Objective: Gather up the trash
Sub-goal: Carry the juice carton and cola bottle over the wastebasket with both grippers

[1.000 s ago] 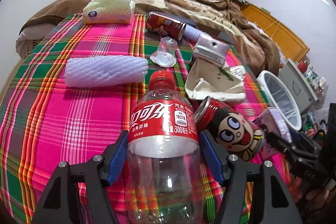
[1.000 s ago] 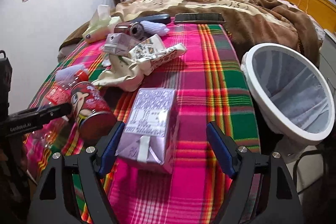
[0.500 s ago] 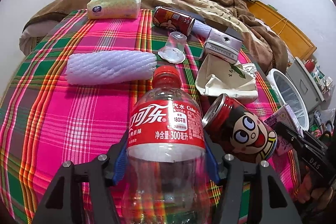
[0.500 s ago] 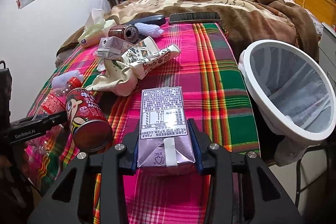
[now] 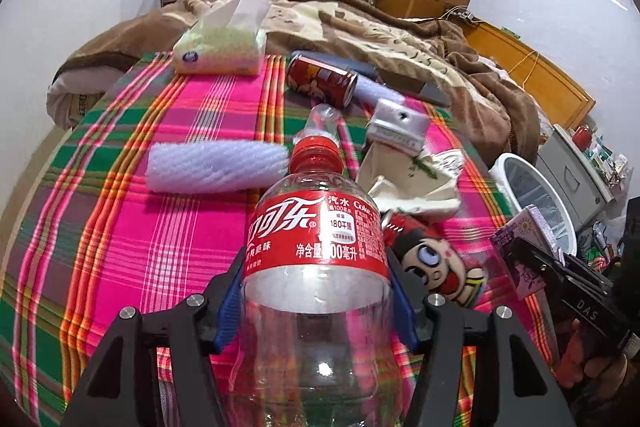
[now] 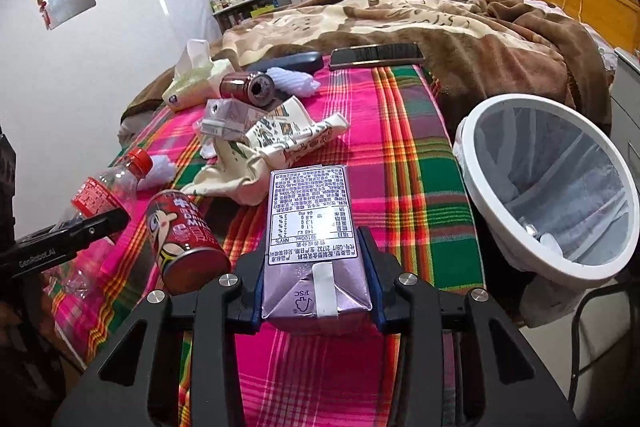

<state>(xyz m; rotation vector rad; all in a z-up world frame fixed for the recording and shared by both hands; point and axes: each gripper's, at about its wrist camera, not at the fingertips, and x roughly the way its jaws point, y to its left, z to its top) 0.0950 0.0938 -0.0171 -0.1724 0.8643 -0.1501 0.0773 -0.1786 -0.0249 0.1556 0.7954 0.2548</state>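
My left gripper (image 5: 316, 291) is shut on an empty clear cola bottle (image 5: 316, 227) with a red label and cap, and holds it slightly above the plaid cloth (image 5: 160, 235). My right gripper (image 6: 316, 267) is shut on a purple drink carton (image 6: 310, 203), pads on its two sides. A white-rimmed trash bin (image 6: 560, 269) with a liner stands off the cloth's right edge, beside the carton. A red cartoon can (image 6: 180, 239) lies between the two grippers. In the right wrist view the left gripper's finger (image 6: 80, 231) and the bottle (image 6: 104, 187) show at the left.
On the cloth lie a white foam net sleeve (image 5: 216, 167), a tissue pack (image 5: 220, 53), a second red can (image 5: 320, 81), a clear plastic cup (image 5: 324, 119), a grey carton (image 5: 396, 125) and a cream cloth bag (image 5: 404, 179). A phone (image 6: 376, 55) rests at the far edge by the brown blanket.
Both grippers have closed: the left on the cola bottle, the right on the purple carton. The bottle has since risen a little off the cloth.
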